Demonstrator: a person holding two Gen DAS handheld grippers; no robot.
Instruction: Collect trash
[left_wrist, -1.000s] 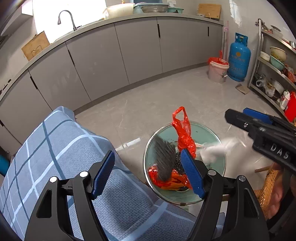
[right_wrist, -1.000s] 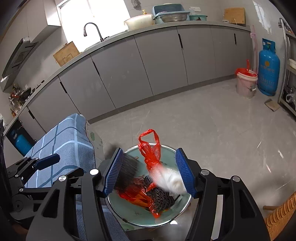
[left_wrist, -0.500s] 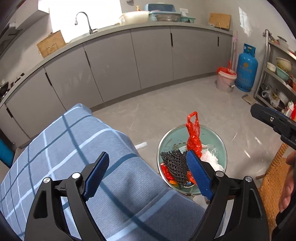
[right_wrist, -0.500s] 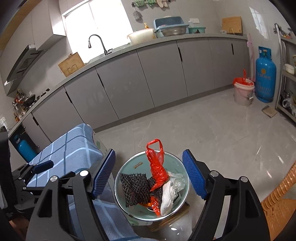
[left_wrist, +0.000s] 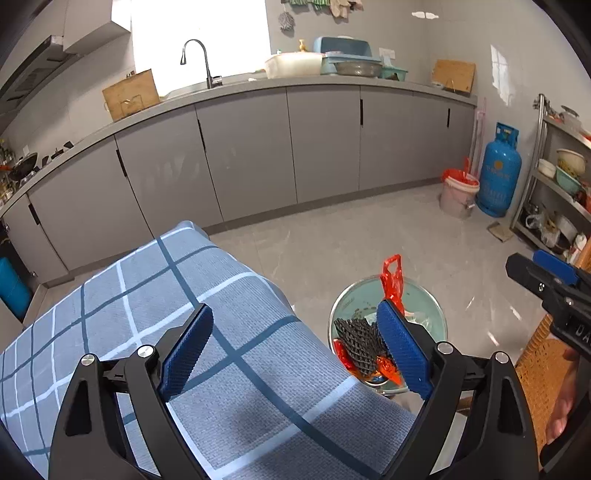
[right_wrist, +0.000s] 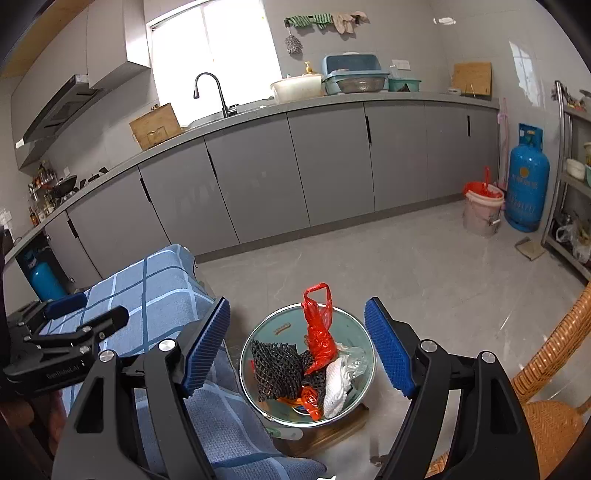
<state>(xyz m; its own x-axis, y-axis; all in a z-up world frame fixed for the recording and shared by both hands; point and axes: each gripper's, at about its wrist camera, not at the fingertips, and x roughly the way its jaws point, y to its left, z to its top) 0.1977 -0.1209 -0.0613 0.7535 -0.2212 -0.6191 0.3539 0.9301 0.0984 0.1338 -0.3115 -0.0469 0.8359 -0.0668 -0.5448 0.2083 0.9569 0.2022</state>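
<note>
in one bin (right_wrist: 354, 325), four scraps

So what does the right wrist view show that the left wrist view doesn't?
Only the right wrist view shows the crumpled white paper wad and the clear plastic scrap in the round metal basin, plus the open right gripper above it.

Only the left wrist view shows the open left gripper from behind, over the blue checked cloth.

Both show the basin, the red plastic bag and the black mesh netting.

Red bag (right_wrist: 319, 341), black mesh (right_wrist: 275, 369), blue checked cloth (left_wrist: 207, 332).
</note>
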